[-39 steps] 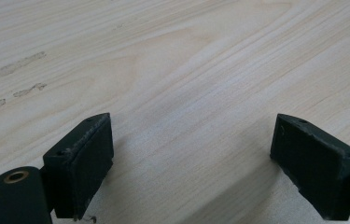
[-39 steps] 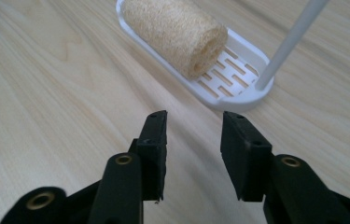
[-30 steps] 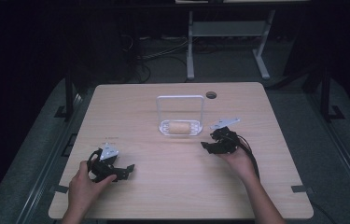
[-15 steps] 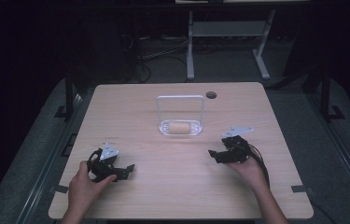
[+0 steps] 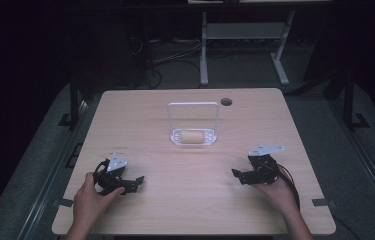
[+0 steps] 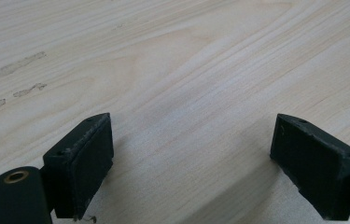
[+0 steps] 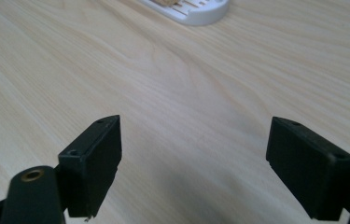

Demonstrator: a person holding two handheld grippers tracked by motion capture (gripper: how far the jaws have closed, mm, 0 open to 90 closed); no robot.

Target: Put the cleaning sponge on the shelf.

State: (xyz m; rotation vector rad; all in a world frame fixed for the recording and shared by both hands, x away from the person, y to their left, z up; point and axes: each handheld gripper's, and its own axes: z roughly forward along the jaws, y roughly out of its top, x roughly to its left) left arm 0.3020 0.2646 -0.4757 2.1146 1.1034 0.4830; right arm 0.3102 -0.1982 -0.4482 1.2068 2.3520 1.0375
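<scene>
Dim room around my pale wooden table

I look down on a light wood-grain rectangular tabletop (image 5: pixel 140 115) with a small round dark cable hole (image 5: pixel 226 101) near its far edge; it is the one brightly lit surface, while everything around it sinks into shadow. Under and around it I see grey carpeted floor (image 5: pixel 335 145). Behind the table stands a white metal desk frame (image 5: pixel 240 35) with two legs and splayed feet, and dark cables (image 5: pixel 175 55) lie loose on the floor to its left. Black metal stands (image 5: pixel 347 100) flank the table on both sides. The far wall is too dark to make out.
</scene>
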